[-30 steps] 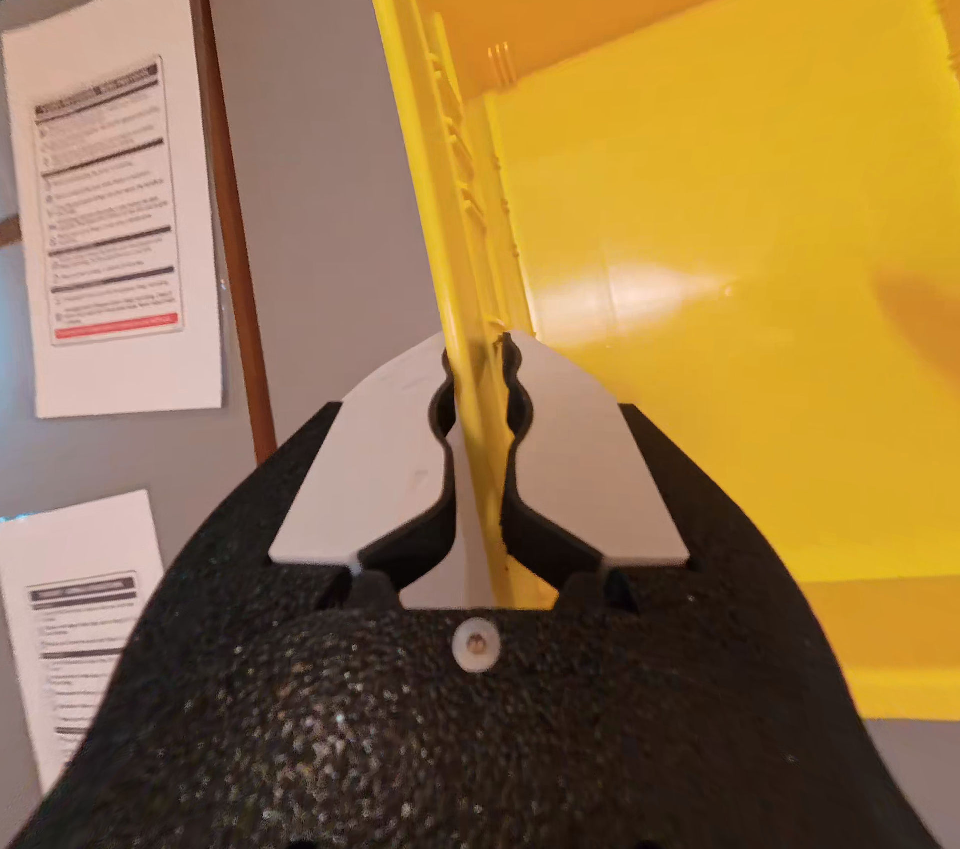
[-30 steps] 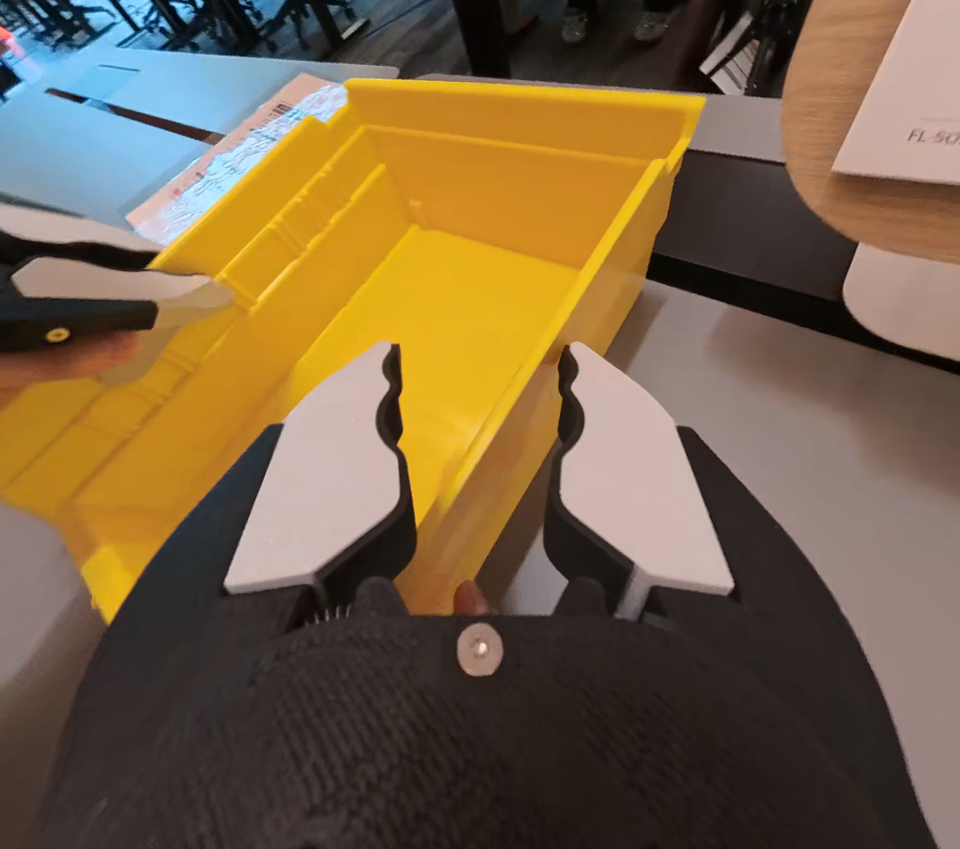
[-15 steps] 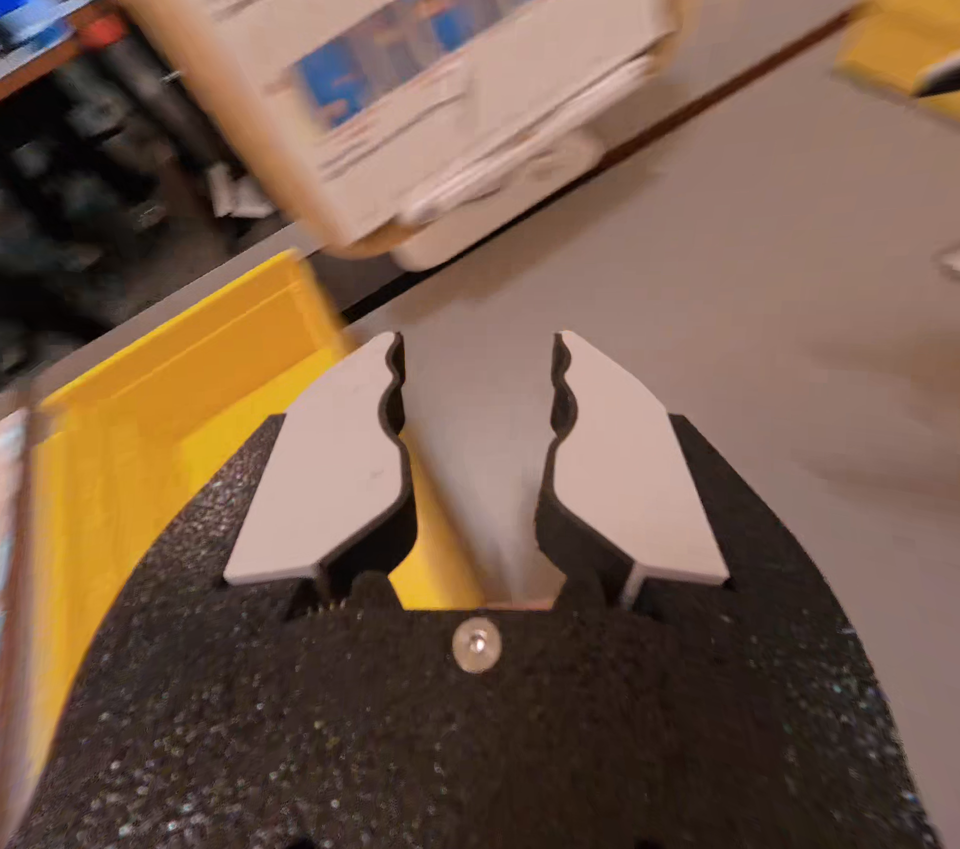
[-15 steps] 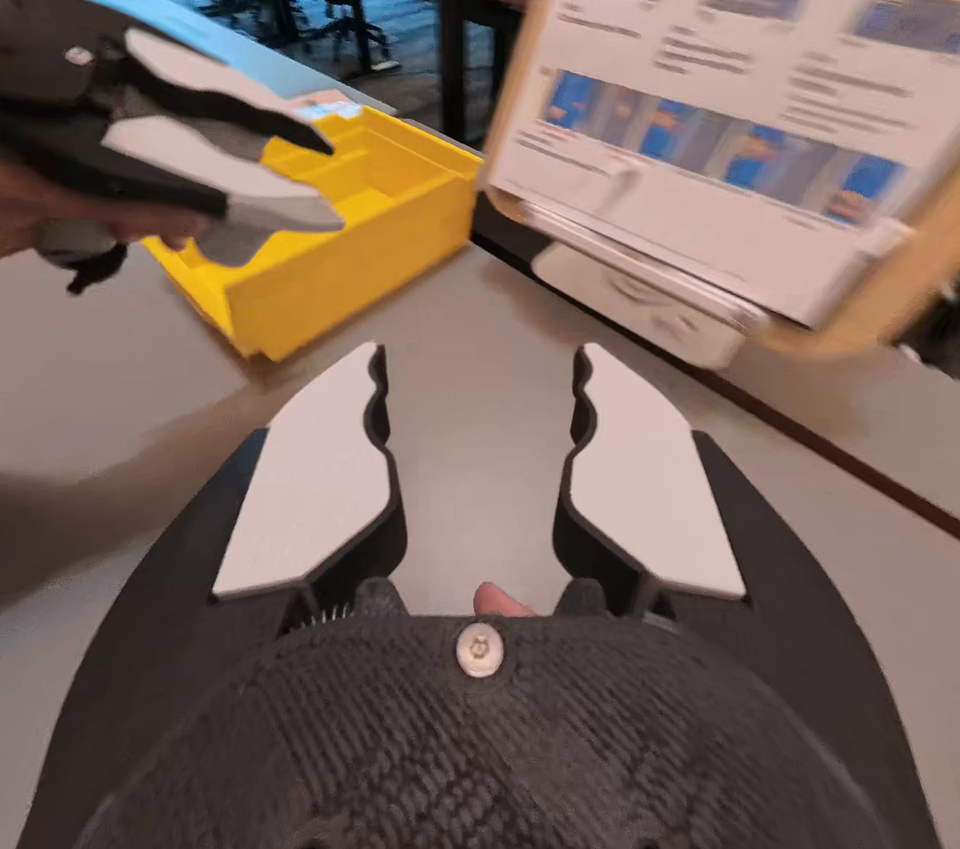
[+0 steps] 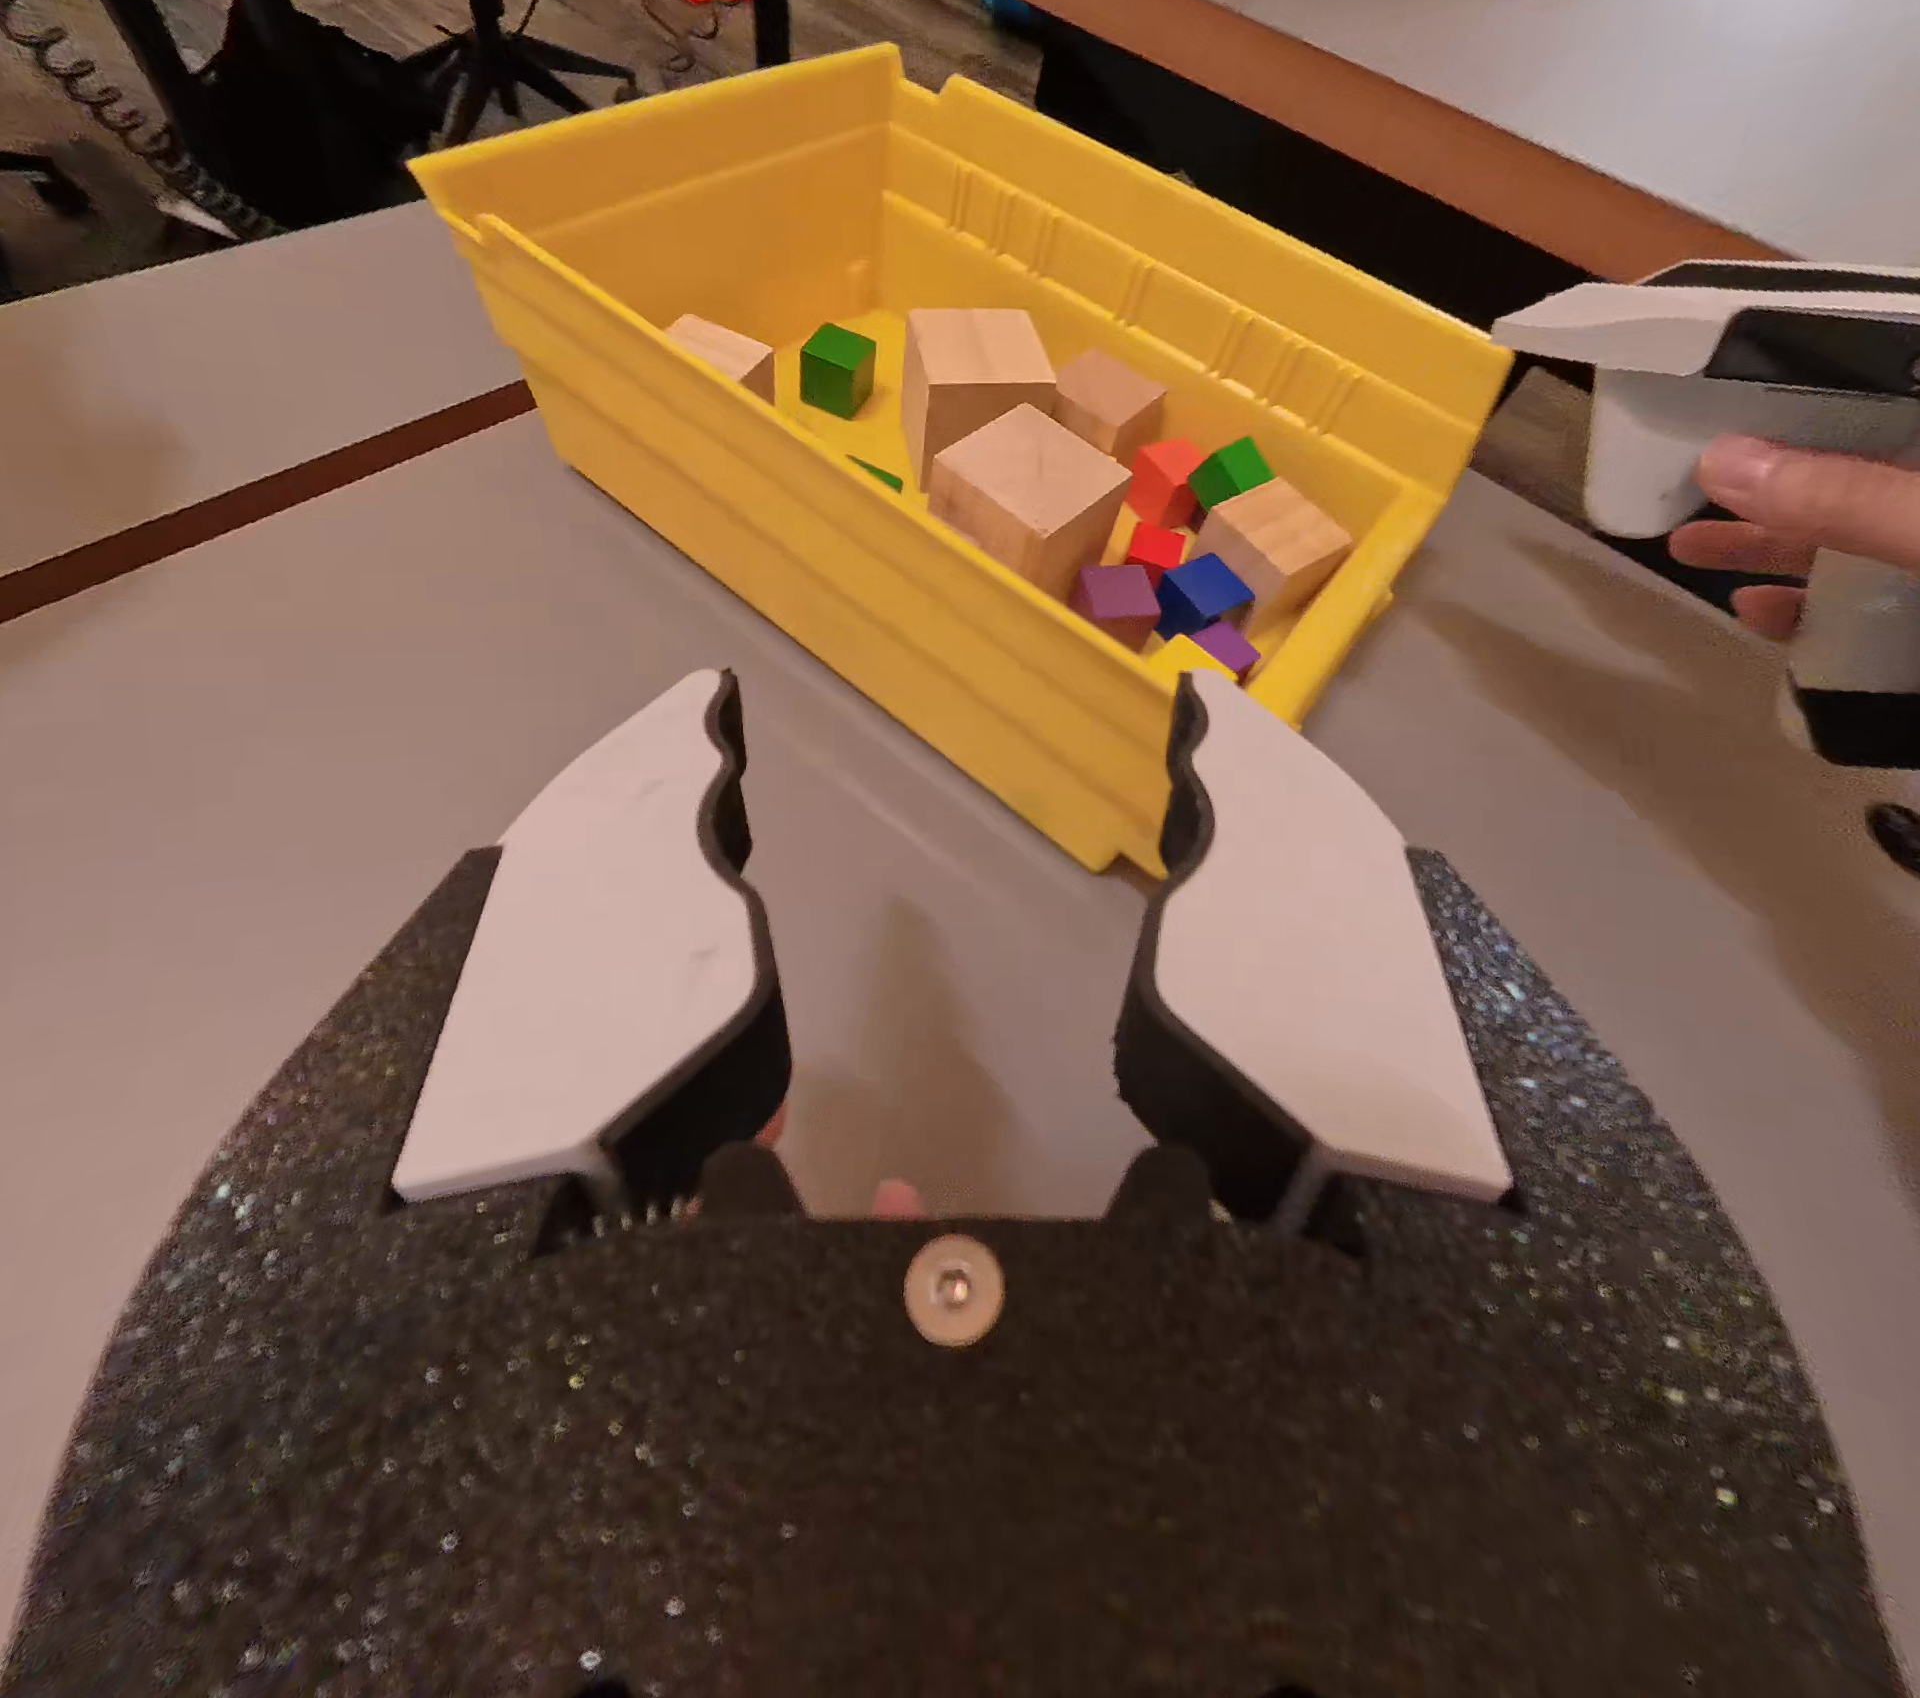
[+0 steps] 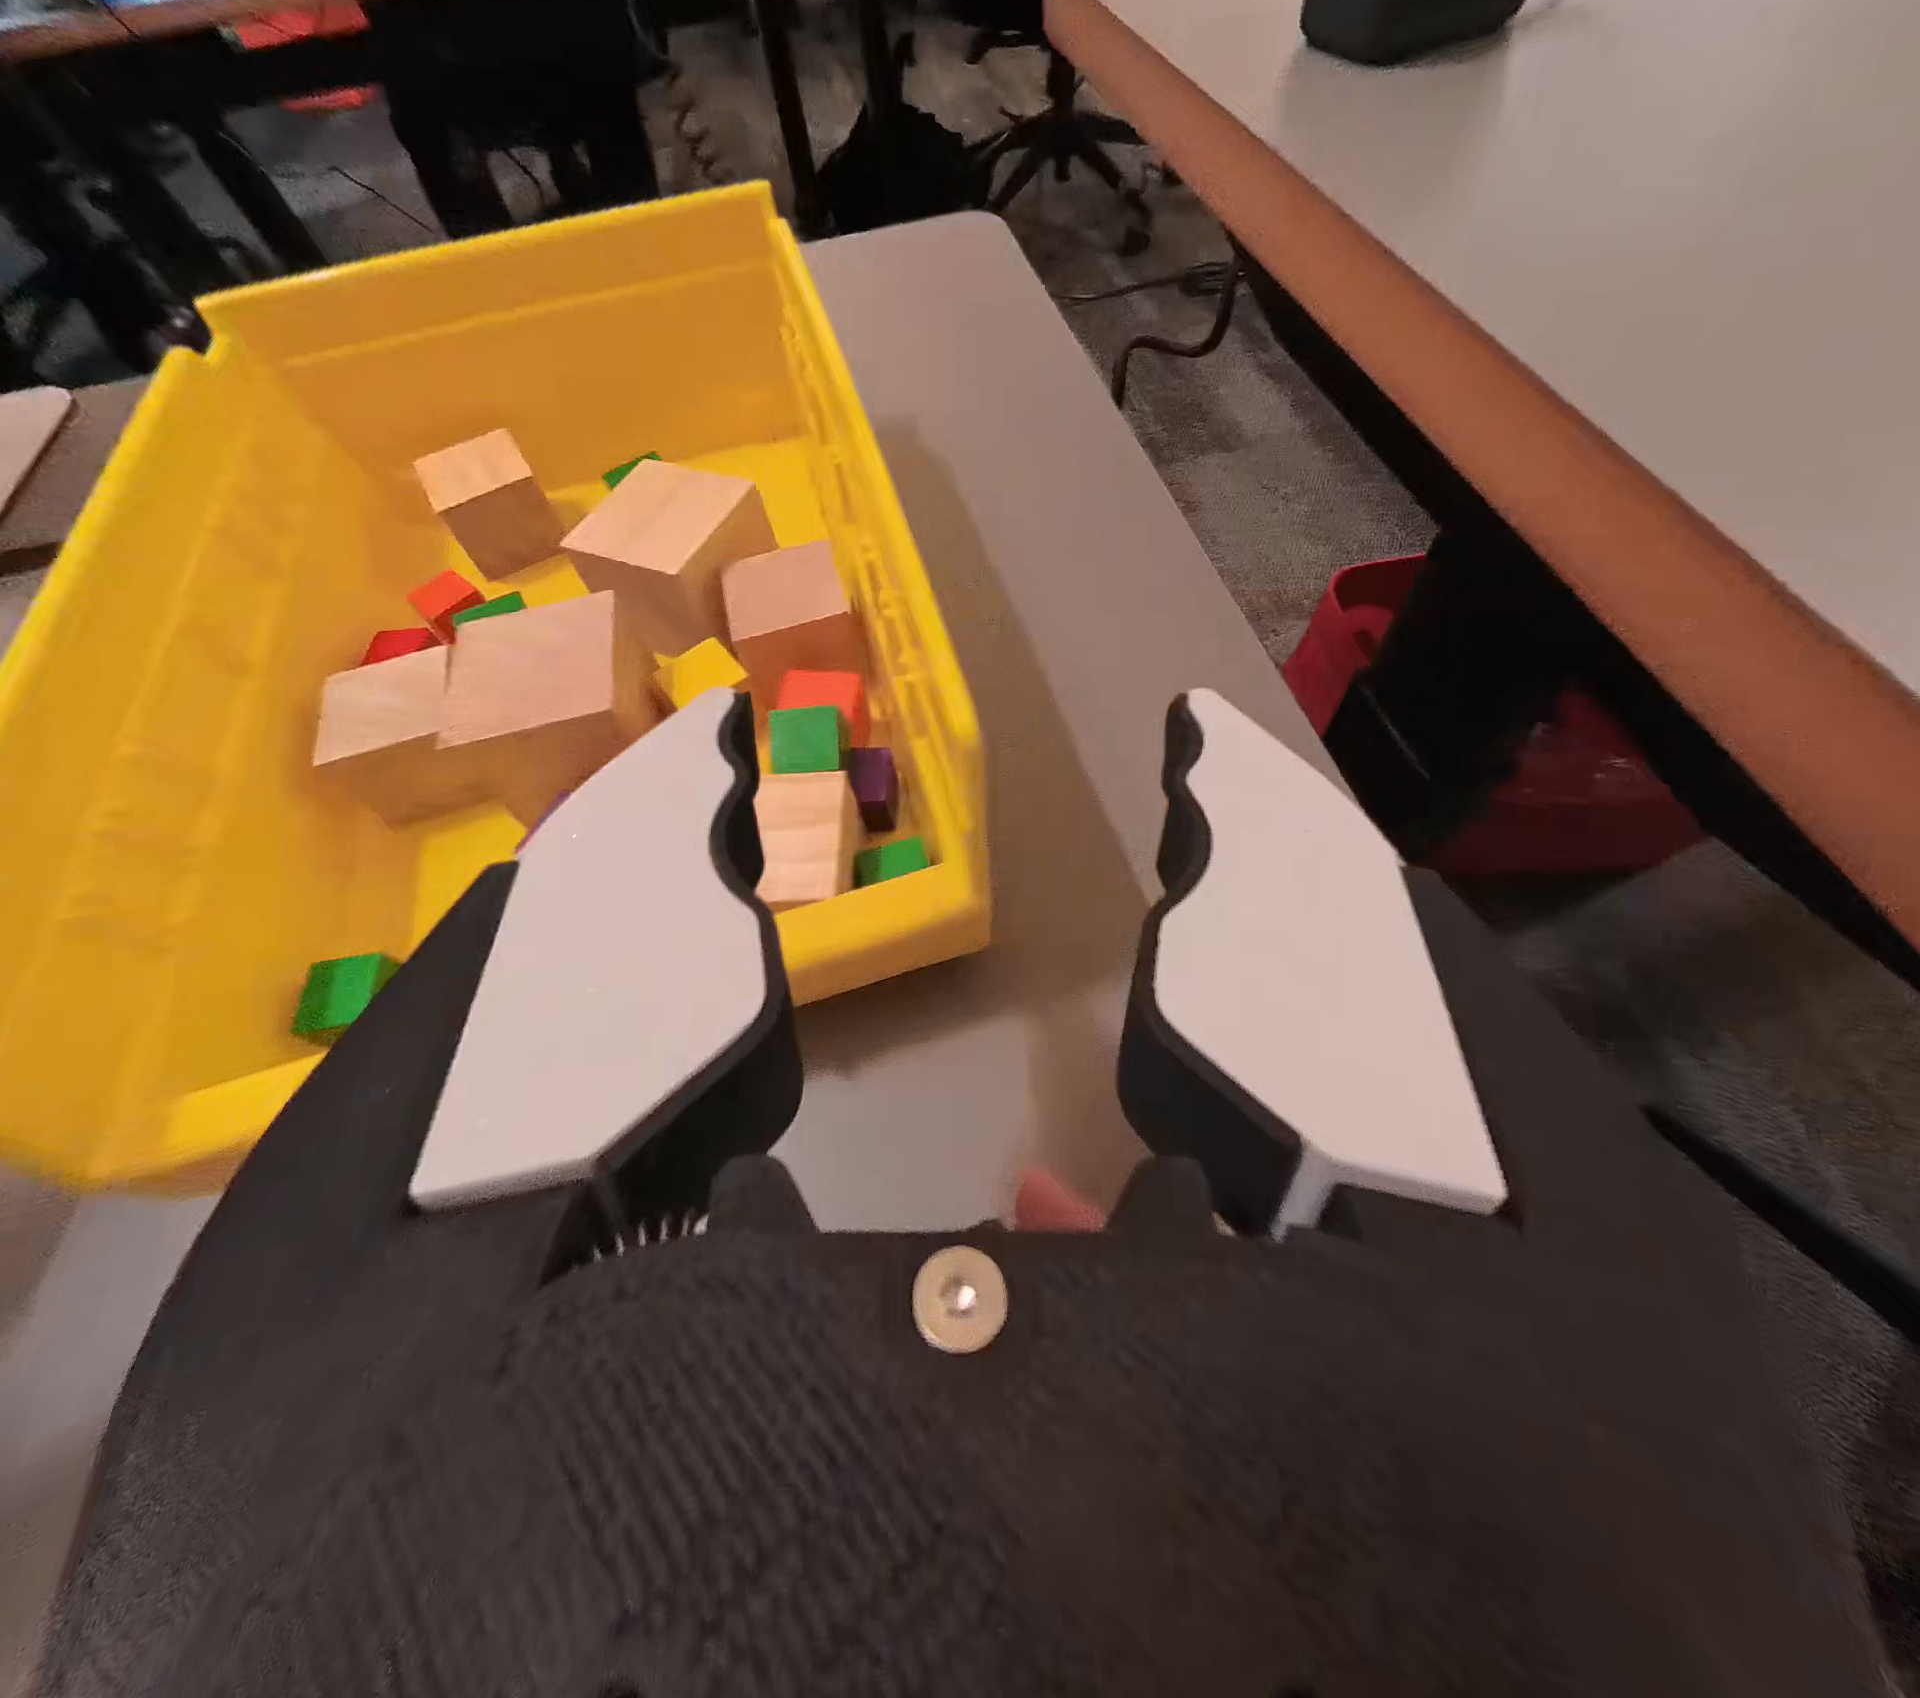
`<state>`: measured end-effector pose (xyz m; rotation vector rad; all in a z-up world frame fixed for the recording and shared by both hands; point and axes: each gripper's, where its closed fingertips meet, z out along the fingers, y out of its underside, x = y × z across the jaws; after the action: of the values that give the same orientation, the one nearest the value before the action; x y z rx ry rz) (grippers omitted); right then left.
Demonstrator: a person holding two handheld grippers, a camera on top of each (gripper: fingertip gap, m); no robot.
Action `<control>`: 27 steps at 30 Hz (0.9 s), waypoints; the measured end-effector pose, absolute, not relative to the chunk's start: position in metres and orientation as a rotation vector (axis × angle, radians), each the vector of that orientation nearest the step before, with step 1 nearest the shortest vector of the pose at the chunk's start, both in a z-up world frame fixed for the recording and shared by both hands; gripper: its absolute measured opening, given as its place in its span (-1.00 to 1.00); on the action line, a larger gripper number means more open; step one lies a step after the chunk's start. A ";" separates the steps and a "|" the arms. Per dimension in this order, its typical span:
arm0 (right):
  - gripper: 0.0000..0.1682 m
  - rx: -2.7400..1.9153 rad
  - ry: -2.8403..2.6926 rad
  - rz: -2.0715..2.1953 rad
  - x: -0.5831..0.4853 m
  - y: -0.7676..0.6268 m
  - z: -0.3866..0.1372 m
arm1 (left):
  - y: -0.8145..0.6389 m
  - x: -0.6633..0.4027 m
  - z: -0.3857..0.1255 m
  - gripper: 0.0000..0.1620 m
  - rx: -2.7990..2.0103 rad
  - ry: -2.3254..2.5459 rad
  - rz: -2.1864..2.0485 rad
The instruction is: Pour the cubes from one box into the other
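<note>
**Both grippers free, closing in on the full yellow bin**

The left gripper [image 5: 961, 775] hangs with its grey fingers spread and nothing between them, just short of the long side wall of the yellow plastic bin [image 5: 831, 547]. The right gripper [image 6: 961, 796] is likewise spread and empty, poised above the bin's [image 6: 883, 931] near right corner; in the left wrist view it [image 5: 1683, 329] shows as a white-and-black tool just past the bin's far corner, with a hand [image 5: 1787, 526] around its handle. Coming at the bin from opposite sides looks like preparation to clamp one wall each, so it can be lifted and tipped level.

The bin sits flat on the grey tabletop [image 5: 364, 713], open side up. Inside lie the cubes: several large pale wooden blocks [image 6: 670, 547] heaped toward the middle, and among them small painted ones, green [image 6: 805, 739], red [image 5: 1164, 474], blue [image 5: 1200, 594] and purple [image 5: 1117, 599]. One green cube [image 6: 338, 994] lies apart near the low front lip.

The second box cannot be seen in either view. Pouring, I would judge, has not begun.
</note>
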<state>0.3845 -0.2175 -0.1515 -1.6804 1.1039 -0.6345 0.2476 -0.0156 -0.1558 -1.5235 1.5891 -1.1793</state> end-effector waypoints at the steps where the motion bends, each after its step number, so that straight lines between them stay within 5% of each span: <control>1: -0.09 -1.678 1.100 -0.611 0.391 -0.220 -0.157 | -0.021 0.255 -0.160 -0.04 -1.536 1.586 -1.154; 7: -0.22 -1.723 1.009 -0.573 0.418 -0.203 -0.182 | -0.031 0.286 -0.178 -0.02 -1.628 1.540 -0.958; 10: -0.63 -1.797 0.985 -0.547 0.421 -0.193 -0.195 | -0.036 0.294 -0.185 -0.05 -1.594 1.580 -0.893; 11: -0.88 -1.806 0.923 -0.496 0.416 -0.184 -0.194 | -0.039 0.297 -0.186 -0.10 -1.565 1.597 -0.891; 12: -0.93 -1.794 0.920 -0.468 0.413 -0.180 -0.194 | -0.041 0.298 -0.186 -0.25 -1.524 1.605 -0.883; 18: -0.94 -1.854 0.907 -0.535 0.379 -0.171 -0.193 | -0.008 0.291 -0.185 -0.80 -1.542 1.453 -0.791; 27: -0.91 -1.862 0.907 -0.616 0.318 -0.134 -0.192 | 0.047 0.256 -0.180 -0.93 -1.541 1.392 -0.679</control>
<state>0.3179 -0.1342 -0.1919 -1.8618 0.9066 -0.6162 0.2562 0.0465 -0.1800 -1.5406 1.3916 -0.6792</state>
